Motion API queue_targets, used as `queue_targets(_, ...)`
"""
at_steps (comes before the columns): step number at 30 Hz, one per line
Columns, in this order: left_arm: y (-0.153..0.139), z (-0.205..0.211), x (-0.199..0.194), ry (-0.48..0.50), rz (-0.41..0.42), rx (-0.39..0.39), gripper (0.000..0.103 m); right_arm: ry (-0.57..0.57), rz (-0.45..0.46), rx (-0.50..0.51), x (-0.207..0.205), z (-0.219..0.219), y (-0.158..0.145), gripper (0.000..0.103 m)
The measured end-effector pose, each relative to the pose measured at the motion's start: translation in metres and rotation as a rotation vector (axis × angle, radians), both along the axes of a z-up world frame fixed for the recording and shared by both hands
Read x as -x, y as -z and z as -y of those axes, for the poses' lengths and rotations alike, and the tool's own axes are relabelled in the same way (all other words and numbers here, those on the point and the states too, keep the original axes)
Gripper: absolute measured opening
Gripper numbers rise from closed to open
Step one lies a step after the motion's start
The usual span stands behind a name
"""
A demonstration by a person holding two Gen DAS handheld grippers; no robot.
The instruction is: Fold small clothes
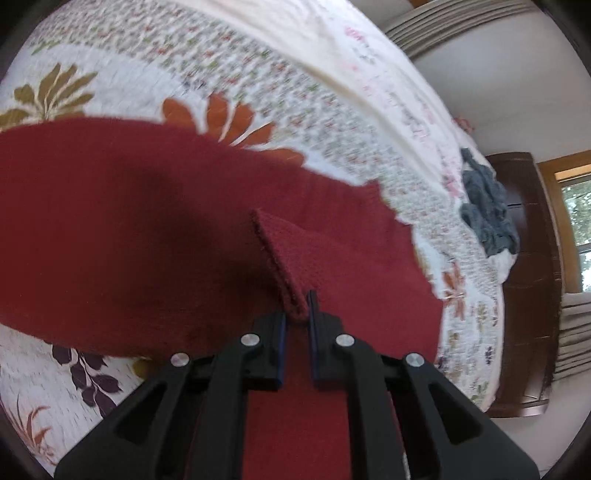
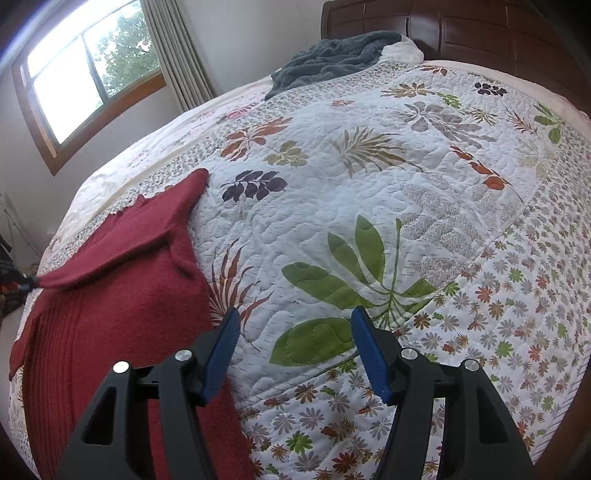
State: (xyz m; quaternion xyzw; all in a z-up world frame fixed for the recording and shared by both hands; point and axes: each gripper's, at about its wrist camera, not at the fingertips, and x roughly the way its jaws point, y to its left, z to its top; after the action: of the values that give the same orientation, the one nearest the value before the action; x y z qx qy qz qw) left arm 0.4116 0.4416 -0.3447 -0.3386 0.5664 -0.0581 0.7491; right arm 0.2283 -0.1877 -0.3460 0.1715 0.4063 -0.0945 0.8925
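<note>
The red knit sweater (image 1: pixel 129 229) lies on the floral quilt (image 2: pixel 369 192) near the bed's edge. Your left gripper (image 1: pixel 296 317) is clamped on 1 lifted fold; carry it across low and taut. Your right gripper (image 2: pixel 291 325) hangs spread, empty: pin the body.

The red garment (image 2: pixel 122 295) is a matt, fuzzy knit, ribbed along one edge; the quilt (image 2: pixel 369 206) is stitched, puckered cotton-like cloth. The headboard (image 2: pixel 480 26) is dark glossy wood; the right gripper (image 2: pixel 293 319) has ridged blue pads (image 2: pixel 221 354) on matt black plastic.
</note>
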Motion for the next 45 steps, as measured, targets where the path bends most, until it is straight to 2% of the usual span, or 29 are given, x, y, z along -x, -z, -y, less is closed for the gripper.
queue_targets(2, 0.017, 0.001, 0.001, 0.021, -0.050, -0.031, 0.008, 0.000, -0.004, 0.002, -0.001, 0.000, 0.001, 0.063)
queue_targets(4, 0.024, -0.002, 0.004, 0.001, -0.107, -0.091, 0.012, -0.001, -0.008, 0.004, -0.001, 0.000, 0.001, 0.063)
queue_targets(6, 0.012, -0.006, 0.010, -0.041, -0.075, -0.128, 0.013, -0.001, -0.006, 0.004, -0.001, 0.000, 0.001, 0.063)
queue_targets(8, -0.015, -0.007, 0.014, -0.069, 0.008, -0.162, 0.013, 0.000, -0.007, 0.003, -0.001, 0.000, 0.001, 0.063)
queue_targets(10, -0.028, -0.002, 0.014, -0.074, 0.057, -0.100, 0.014, -0.001, -0.004, 0.005, 0.000, -0.001, 0.000, 0.063)
queue_targets(11, -0.030, 0.006, 0.009, -0.045, 0.072, -0.058, 0.014, -0.001, -0.004, 0.005, 0.000, -0.001, 0.000, 0.063)
queue_targets(13, -0.025, 0.021, 0.000, -0.003, 0.070, -0.045, 0.015, 0.001, -0.005, 0.004, 0.000, -0.001, 0.000, 0.063)
queue_targets(15, 0.000, 0.032, -0.013, 0.013, 0.008, -0.043, 0.015, 0.005, -0.006, 0.002, 0.000, -0.001, 0.000, 0.063)
queue_targets(17, 0.029, 0.031, -0.020, 0.003, -0.075, -0.112, 0.011, 0.007, -0.010, 0.001, 0.000, -0.001, 0.000, 0.063)
queue_targets(19, 0.043, 0.022, -0.018, -0.032, -0.104, -0.079, 0.000, 0.004, -0.013, 0.001, 0.000, -0.001, 0.001, 0.063)
queue_targets(20, 0.045, 0.014, -0.015, -0.059, -0.107, -0.043, 0.000, 0.005, -0.015, 0.002, -0.001, -0.001, 0.001, 0.063)
queue_targets(22, 0.037, 0.002, -0.009, -0.087, -0.094, -0.019, 0.000, 0.006, -0.021, 0.001, -0.001, 0.000, 0.002, 0.063)
queue_targets(23, 0.032, -0.002, -0.006, -0.089, -0.086, -0.018, 0.004, 0.006, -0.022, 0.001, -0.002, 0.000, 0.002, 0.063)
queue_targets(24, 0.025, -0.008, 0.000, -0.094, -0.073, -0.015, 0.012, 0.007, -0.022, 0.004, -0.001, 0.000, 0.002, 0.063)
queue_targets(27, -0.004, -0.045, 0.030, -0.156, -0.014, -0.023, 0.047, 0.013, -0.026, 0.010, -0.001, 0.000, 0.002, 0.063)
queue_targets(28, -0.011, -0.056, 0.040, -0.177, 0.002, -0.024, 0.052, 0.016, -0.034, 0.012, -0.002, 0.001, 0.002, 0.063)
queue_targets(31, -0.035, -0.119, 0.084, -0.270, 0.056, -0.021, 0.054, 0.018, -0.062, 0.015, -0.005, 0.001, 0.005, 0.063)
queue_targets(33, -0.044, -0.151, 0.108, -0.334, 0.073, -0.034, 0.060, 0.009, -0.080, 0.031, -0.006, -0.002, 0.004, 0.063)
queue_targets(36, -0.053, -0.219, 0.160, -0.486, 0.083, -0.038, 0.061, -0.010, -0.082, 0.045, -0.003, -0.010, -0.007, 0.063)
queue_targets(40, -0.054, -0.290, 0.206, -0.627, 0.070, -0.072, 0.062, -0.061, -0.054, 0.041, 0.006, -0.037, -0.035, 0.064)
queue_targets(45, -0.034, -0.338, 0.220, -0.729, 0.044, -0.028, 0.062, -0.155, -0.026, 0.064, 0.002, -0.079, -0.059, 0.066)
